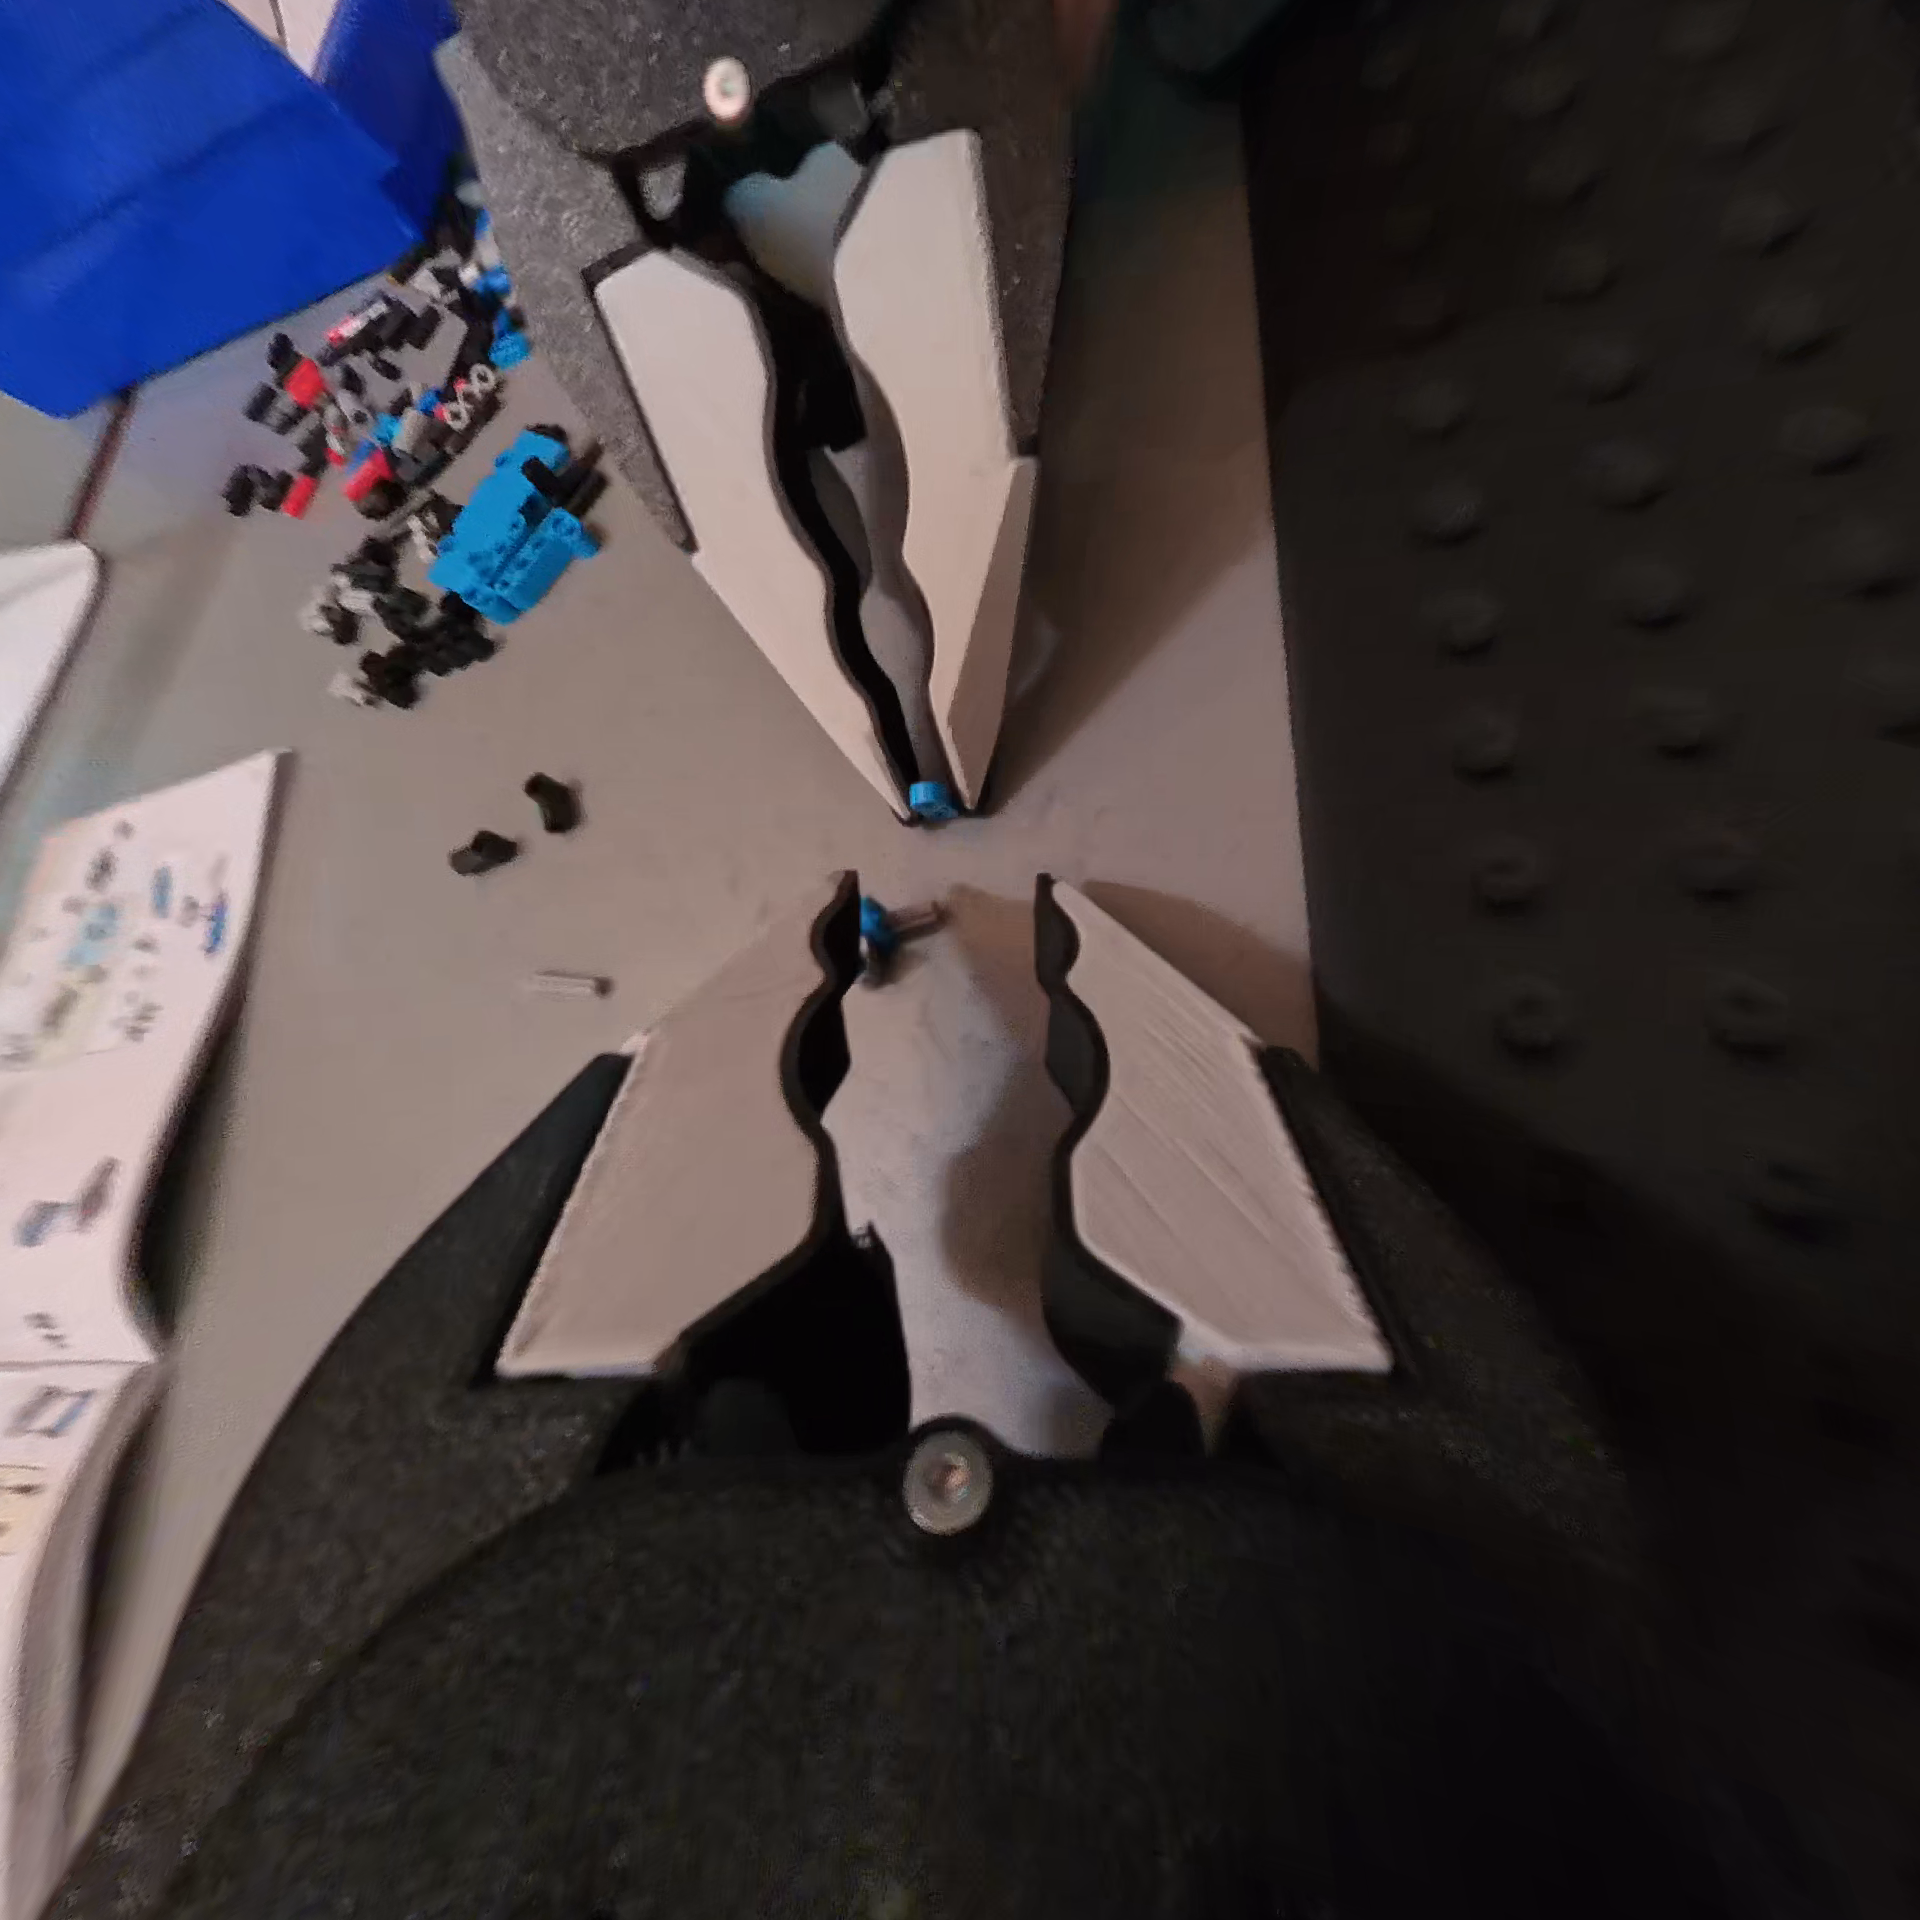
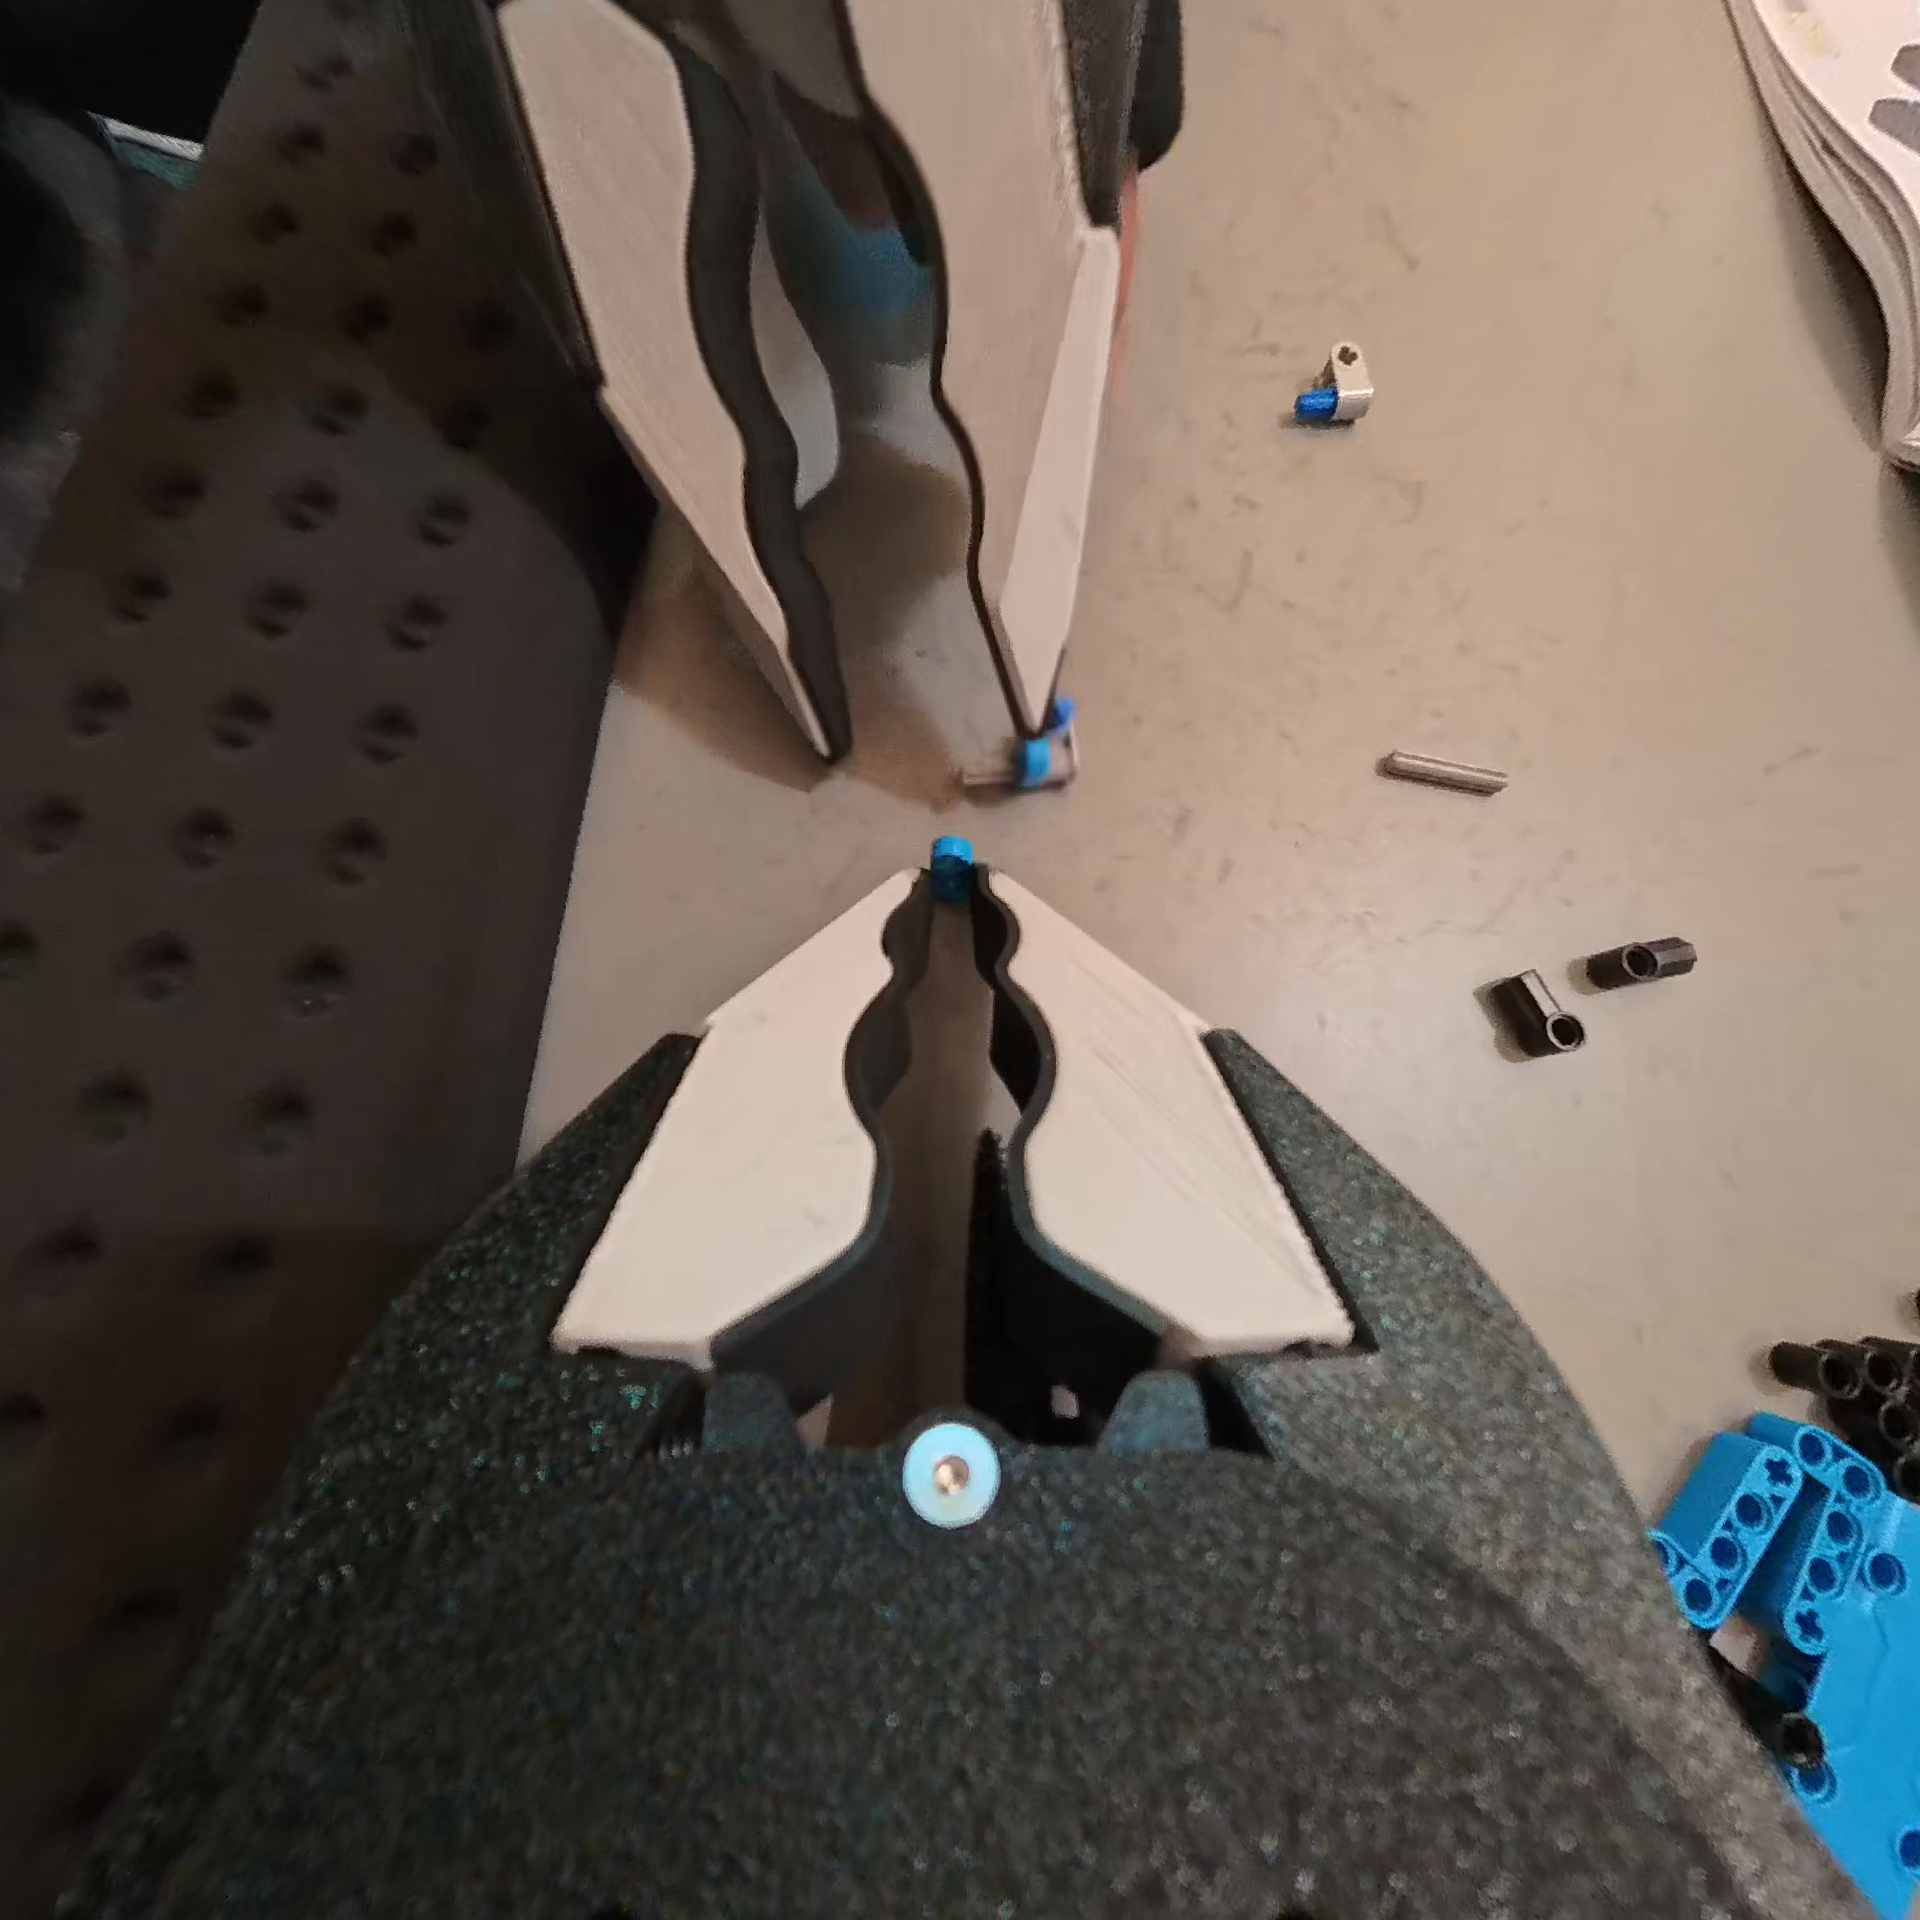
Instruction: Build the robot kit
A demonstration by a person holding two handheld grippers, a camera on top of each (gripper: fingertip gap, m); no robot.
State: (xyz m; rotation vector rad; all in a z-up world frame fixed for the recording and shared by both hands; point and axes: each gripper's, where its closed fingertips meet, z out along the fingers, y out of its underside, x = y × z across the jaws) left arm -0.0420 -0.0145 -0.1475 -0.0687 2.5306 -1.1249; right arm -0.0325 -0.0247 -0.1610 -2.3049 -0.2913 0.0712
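Observation:
My right gripper (image 2: 951,883) is shut on a small blue pin (image 2: 950,860) held at its very tips, just above the grey table (image 2: 1299,623). My left gripper (image 1: 945,891) faces it tip to tip, open. A small blue bush on a short grey axle (image 1: 883,925) lies on the table against its left fingertip (image 1: 844,902). The right wrist view shows the left gripper (image 2: 935,743) open, with the bush and axle (image 2: 1029,767) by one tip. The left wrist view shows the right gripper (image 1: 943,812) pinching the pin (image 1: 928,796).
A loose grey axle (image 2: 1444,771), two black connectors (image 2: 1538,1008) and a grey piece with a blue pin (image 2: 1335,393) lie nearby. A blue beam assembly (image 1: 514,540), a pile of small parts (image 1: 384,416), blue bins (image 1: 177,187), an instruction booklet (image 1: 125,1039) and a dark dimpled mat (image 1: 1610,623) surround them. Less than 4 cm separates the two grippers' tips.

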